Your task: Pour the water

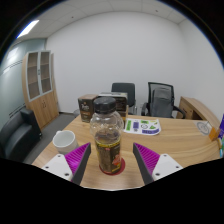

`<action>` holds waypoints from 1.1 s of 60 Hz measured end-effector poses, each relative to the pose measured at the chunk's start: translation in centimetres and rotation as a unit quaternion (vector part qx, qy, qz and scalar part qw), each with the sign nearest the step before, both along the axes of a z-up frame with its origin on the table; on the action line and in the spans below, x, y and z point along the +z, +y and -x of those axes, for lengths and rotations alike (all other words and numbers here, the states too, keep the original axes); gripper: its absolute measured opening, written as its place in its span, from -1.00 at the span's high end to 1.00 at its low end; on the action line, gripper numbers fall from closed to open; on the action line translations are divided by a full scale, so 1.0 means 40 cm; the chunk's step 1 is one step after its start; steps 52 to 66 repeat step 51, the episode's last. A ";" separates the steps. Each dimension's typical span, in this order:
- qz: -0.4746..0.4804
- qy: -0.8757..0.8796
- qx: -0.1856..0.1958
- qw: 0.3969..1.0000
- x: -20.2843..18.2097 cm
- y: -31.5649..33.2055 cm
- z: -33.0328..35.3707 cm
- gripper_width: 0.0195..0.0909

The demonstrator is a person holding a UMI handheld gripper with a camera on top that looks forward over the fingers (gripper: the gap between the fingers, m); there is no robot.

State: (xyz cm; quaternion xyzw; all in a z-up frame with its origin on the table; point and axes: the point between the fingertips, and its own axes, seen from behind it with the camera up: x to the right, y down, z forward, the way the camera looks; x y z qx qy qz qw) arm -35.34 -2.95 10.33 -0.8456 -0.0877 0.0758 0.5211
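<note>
1. One clear plastic bottle with a black cap (107, 135) stands upright on the light wooden table (170, 135), resting on a small red coaster (111, 167), directly between the two fingers of the gripper (110, 163)
2. Fingers are spread; the purple pads (76, 155) flank the bottle's lower body with a gap visible at either side, so nothing is pinched yet
3. Judged step: the approach to grasp the bottle, the first stage of pouring; no water has been moved
4. Next move calls for closing both pads squarely on the bottle's body, then lifting it clear of the coaster; the cap appears to be on and would need removing before any pour
5. Likely receiving vessel: a small white bowl (64, 139) beyond the left finger, apart from the bottle
6. Writing: the bottle carries a dark label band, and a dark cardboard box (98, 104) behind it bears print; neither can be read
</note>
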 end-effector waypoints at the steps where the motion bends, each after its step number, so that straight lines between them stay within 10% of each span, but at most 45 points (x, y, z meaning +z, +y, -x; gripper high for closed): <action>1: 0.001 -0.003 -0.004 1.000 0.010 -0.014 -0.002 -0.85; 31: 0.037 -0.067 -0.119 0.990 0.273 -0.582 0.014 -0.86; 66: 0.034 -0.077 -0.138 0.987 0.315 -0.682 0.023 -0.86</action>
